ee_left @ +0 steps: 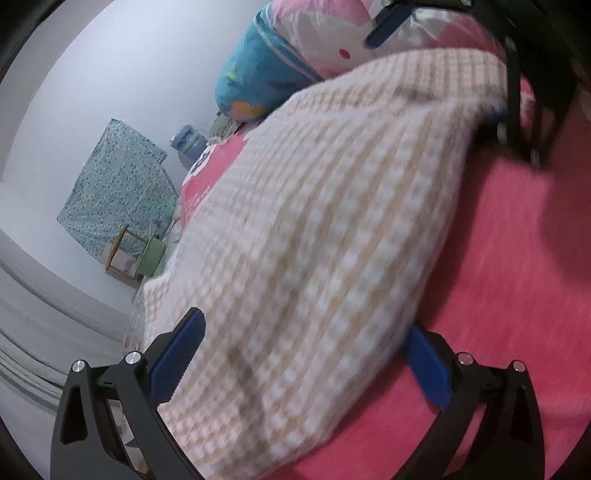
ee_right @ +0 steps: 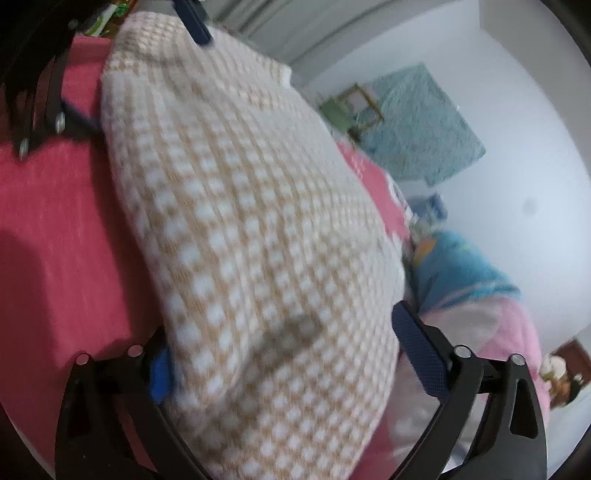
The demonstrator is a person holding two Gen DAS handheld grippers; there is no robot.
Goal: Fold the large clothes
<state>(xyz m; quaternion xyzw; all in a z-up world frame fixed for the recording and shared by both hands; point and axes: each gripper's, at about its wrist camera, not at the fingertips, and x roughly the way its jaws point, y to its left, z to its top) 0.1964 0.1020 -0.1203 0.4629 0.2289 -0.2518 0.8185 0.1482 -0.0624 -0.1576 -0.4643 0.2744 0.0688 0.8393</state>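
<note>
Cream-and-white checked knit fills both my wrist views: the garment (ee_left: 314, 236) lies bunched in a long mound on the pink bedcover (ee_left: 509, 280), stretched between my two grippers. Both pictures are blurred, so fine detail of the weave is lost.

My left gripper (ee_left: 306, 354) stands spread wide, with one end of the garment lying between its blue pads (ee_left: 177, 358); the cloth brushes the pad on the left of the picture, but I can't see either pad pressing into it. My right gripper (ee_right: 280, 350) is spread wide too, the other end of the knit heaped between its pads (ee_right: 417, 350). The pad on the left of that view is half buried under the fabric, the other stands clear just beside the cloth.

Each gripper shows in the other's view at the far end of the mound, near the top corner.

Beyond the garment, in the left view, a blue bundle (ee_left: 255, 77) and a pink-and-white plush pillow (ee_left: 332, 33) sit at the head of the bed, and a teal patterned cloth (ee_left: 122, 184) hangs against the pale wall.
</note>
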